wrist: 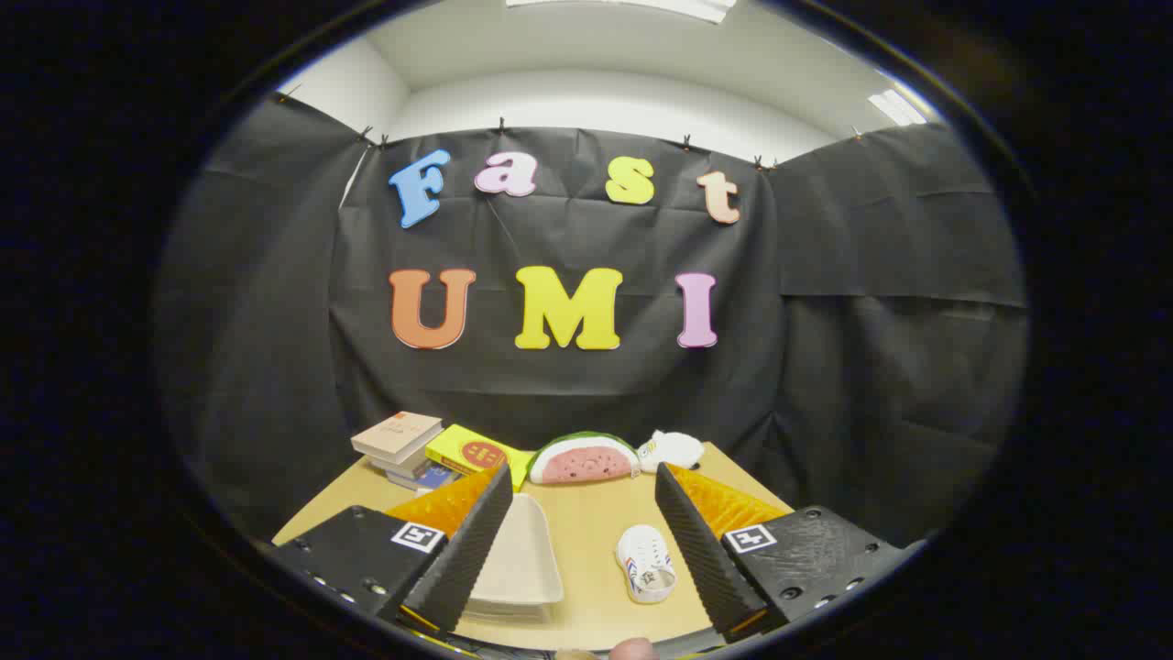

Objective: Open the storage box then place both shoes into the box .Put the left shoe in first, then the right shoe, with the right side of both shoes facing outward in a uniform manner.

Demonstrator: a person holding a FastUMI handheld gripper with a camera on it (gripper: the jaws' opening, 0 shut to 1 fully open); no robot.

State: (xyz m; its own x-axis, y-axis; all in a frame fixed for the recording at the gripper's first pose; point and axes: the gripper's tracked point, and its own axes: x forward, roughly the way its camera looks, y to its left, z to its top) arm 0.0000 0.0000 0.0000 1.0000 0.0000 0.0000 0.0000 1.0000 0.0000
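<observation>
My gripper hangs above the tabletop, jaws wide apart and empty. The box sits by the left jaw, lid on; a shoe lies lengthwise by the right.

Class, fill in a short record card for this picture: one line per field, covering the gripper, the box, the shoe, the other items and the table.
gripper: gripper open, fingers spread wide, holding nothing
box: pale storage box between the fingers, beside the left one; whether open cannot be told
shoe: one white shoe on the table, by the right finger
far edge: stacked books, watermelon-slice toy, small white plush
table: light wooden table
</observation>
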